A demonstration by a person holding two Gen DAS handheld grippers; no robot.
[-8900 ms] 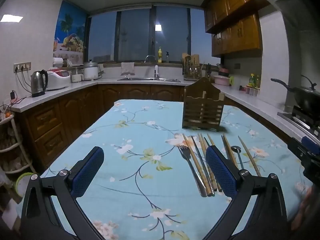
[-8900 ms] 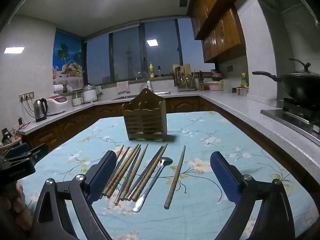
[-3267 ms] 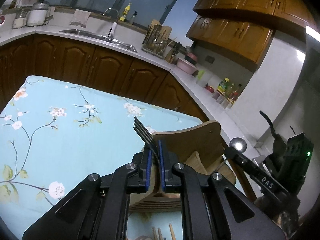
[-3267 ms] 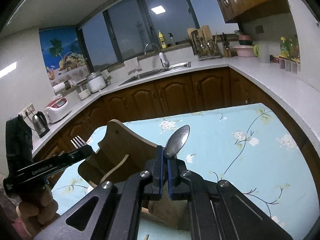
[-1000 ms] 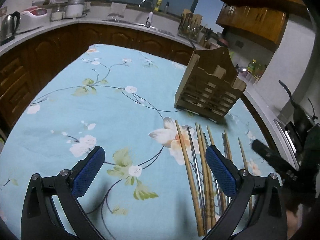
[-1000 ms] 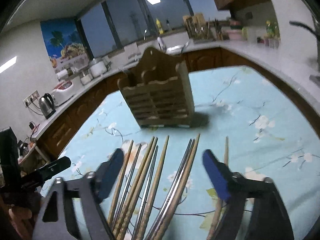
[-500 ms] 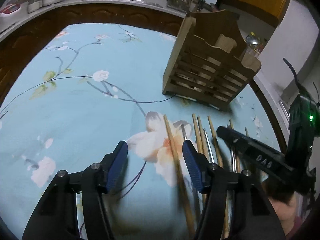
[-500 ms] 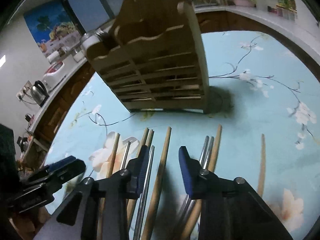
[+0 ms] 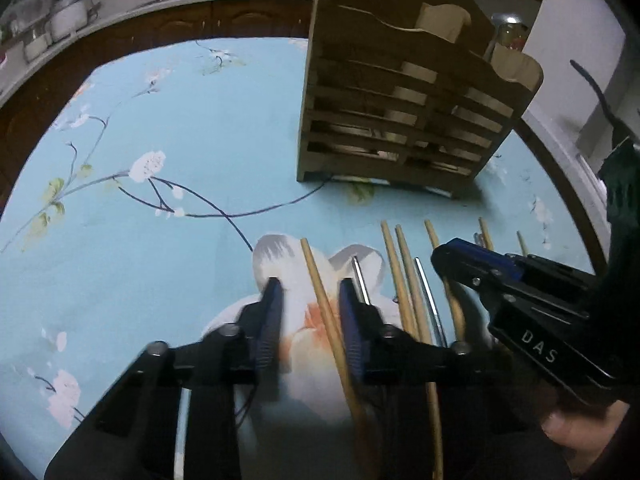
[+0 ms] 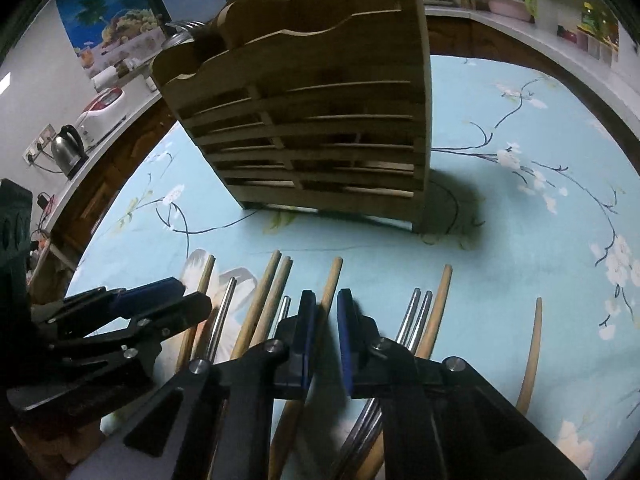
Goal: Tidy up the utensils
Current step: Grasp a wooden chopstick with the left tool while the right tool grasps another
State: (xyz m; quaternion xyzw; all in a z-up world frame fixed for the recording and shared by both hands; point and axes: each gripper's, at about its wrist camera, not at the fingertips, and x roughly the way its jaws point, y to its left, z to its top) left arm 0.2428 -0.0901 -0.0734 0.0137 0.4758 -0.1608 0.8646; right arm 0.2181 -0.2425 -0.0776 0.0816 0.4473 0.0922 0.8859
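Note:
Several wooden and metal chopsticks lie side by side on the blue floral tablecloth (image 9: 168, 184) in front of the slatted wooden utensil holder (image 9: 404, 120); the holder also shows in the right wrist view (image 10: 320, 128). A fork (image 10: 180, 28) and a spoon (image 9: 505, 21) stand in the holder. My left gripper (image 9: 310, 292) is low over the cloth, its narrowed jaws straddling the leftmost wooden chopstick (image 9: 316, 268) with a gap on each side. My right gripper (image 10: 323, 304) straddles another wooden chopstick (image 10: 332, 280), jaws nearly closed on it.
The right gripper (image 9: 500, 276) shows at the right of the left wrist view, the left gripper (image 10: 132, 312) at the left of the right wrist view. Counters hold a kettle (image 10: 68, 148), a pink bowl (image 10: 506, 2) and bottles.
Both grippers have dropped closer to the cloth and narrowed their jaws, each around a wooden chopstick. Earlier, the fork and spoon went into the holder.

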